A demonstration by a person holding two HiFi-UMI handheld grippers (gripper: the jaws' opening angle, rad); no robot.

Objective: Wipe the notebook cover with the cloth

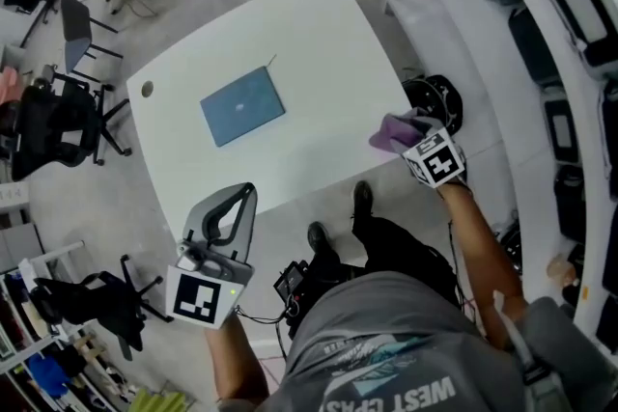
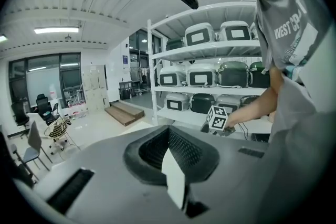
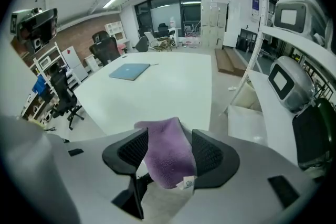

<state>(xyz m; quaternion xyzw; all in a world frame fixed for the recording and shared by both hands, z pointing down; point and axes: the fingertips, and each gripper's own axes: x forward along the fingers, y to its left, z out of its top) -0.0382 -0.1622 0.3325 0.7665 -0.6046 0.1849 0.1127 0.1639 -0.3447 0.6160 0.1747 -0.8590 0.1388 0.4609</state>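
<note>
A blue notebook (image 1: 241,104) lies shut near the middle of the white table (image 1: 323,29); the right gripper view shows the notebook (image 3: 129,71) far ahead on the table (image 3: 173,92). My right gripper (image 1: 413,135) hovers off the table's right corner. Its jaws stand wide, and a purple cloth (image 3: 165,157) with a small tag hangs loosely between them without being pressed. In the head view the cloth (image 1: 389,132) sticks out toward the table. My left gripper (image 1: 249,191) is held below the table's front edge, with its fingers meeting at the tips and nothing in them.
White shelves (image 1: 541,24) with several rounded cases run along the right, and a round black device (image 1: 436,98) sits by the table's right corner. Office chairs (image 1: 58,125) stand at the left. A person's feet (image 1: 362,200) are at the table's front edge.
</note>
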